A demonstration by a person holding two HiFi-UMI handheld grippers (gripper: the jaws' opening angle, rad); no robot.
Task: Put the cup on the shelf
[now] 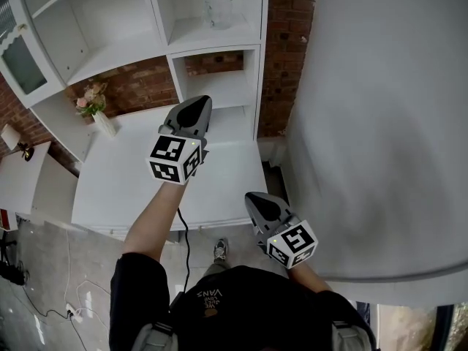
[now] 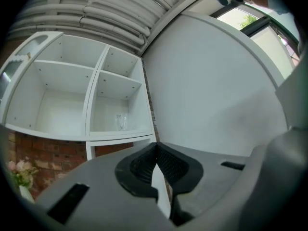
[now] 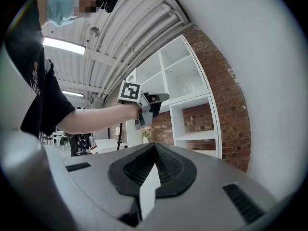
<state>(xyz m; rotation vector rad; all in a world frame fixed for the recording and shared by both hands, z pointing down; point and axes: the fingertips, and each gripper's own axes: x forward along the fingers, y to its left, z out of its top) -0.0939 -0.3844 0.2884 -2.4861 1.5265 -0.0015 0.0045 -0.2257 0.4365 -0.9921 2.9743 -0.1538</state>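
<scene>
A clear glass cup (image 1: 219, 12) stands in a compartment of the white shelf unit (image 1: 162, 20). In the left gripper view the cup (image 2: 120, 122) sits on the shelf board (image 2: 120, 134), well ahead of the jaws. My left gripper (image 1: 196, 104) is held up over the white counter, below that compartment; it is shut and empty (image 2: 155, 152). My right gripper (image 1: 254, 197) hangs lower, near the counter's right front corner, also shut with nothing in it (image 3: 154, 147). The right gripper view shows the left gripper (image 3: 161, 99) raised in front of the shelves.
A small vase of pink flowers (image 1: 99, 114) stands at the back left of the white counter (image 1: 124, 181). A broad white wall (image 1: 380, 123) rises close on the right. Red brick (image 1: 289, 42) shows behind the shelves. A cable (image 1: 55, 309) lies on the floor.
</scene>
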